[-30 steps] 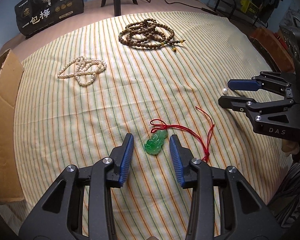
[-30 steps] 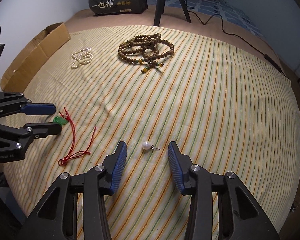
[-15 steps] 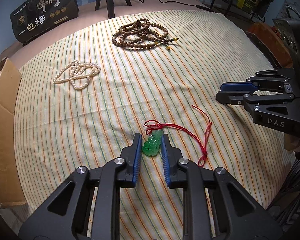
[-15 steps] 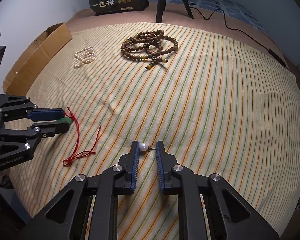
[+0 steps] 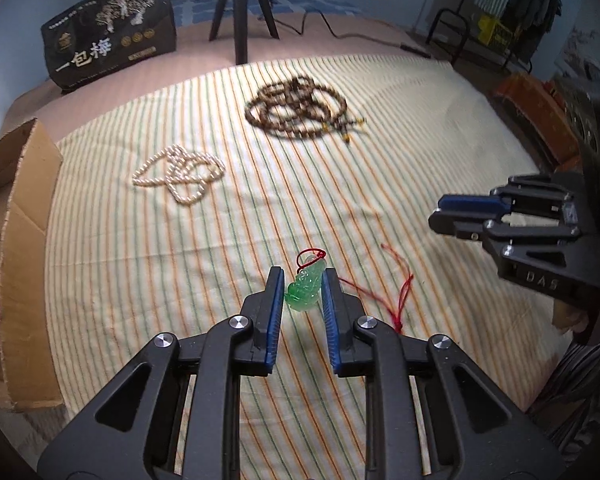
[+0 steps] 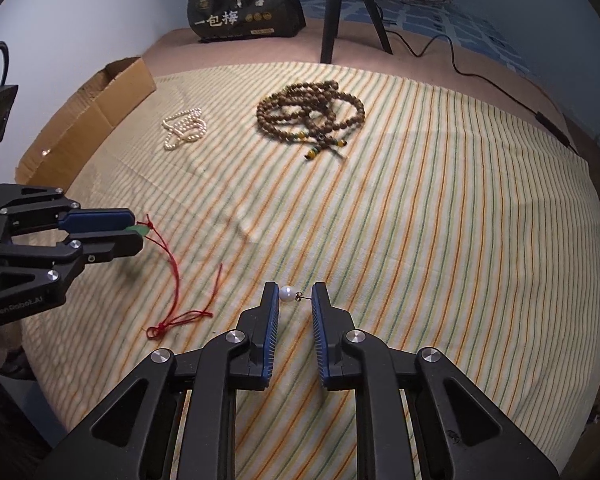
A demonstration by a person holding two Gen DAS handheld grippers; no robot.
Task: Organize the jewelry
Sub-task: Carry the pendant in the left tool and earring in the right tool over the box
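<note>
Both grippers have closed since a second ago: left gripper [image 5: 302,286] clamps the jade pendant [image 5: 305,291], red cord [image 5: 400,300] trailing at 3 o'clock; right gripper [image 6: 295,295] pinches the pearl earring [image 6: 287,293]. Step: pickup. Next: lift both, carry toward the cardboard box [image 6: 100,120] at 10 o'clock, presumably.

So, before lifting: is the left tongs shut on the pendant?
Shut: left tongs press both pads against the green pendant.
</note>
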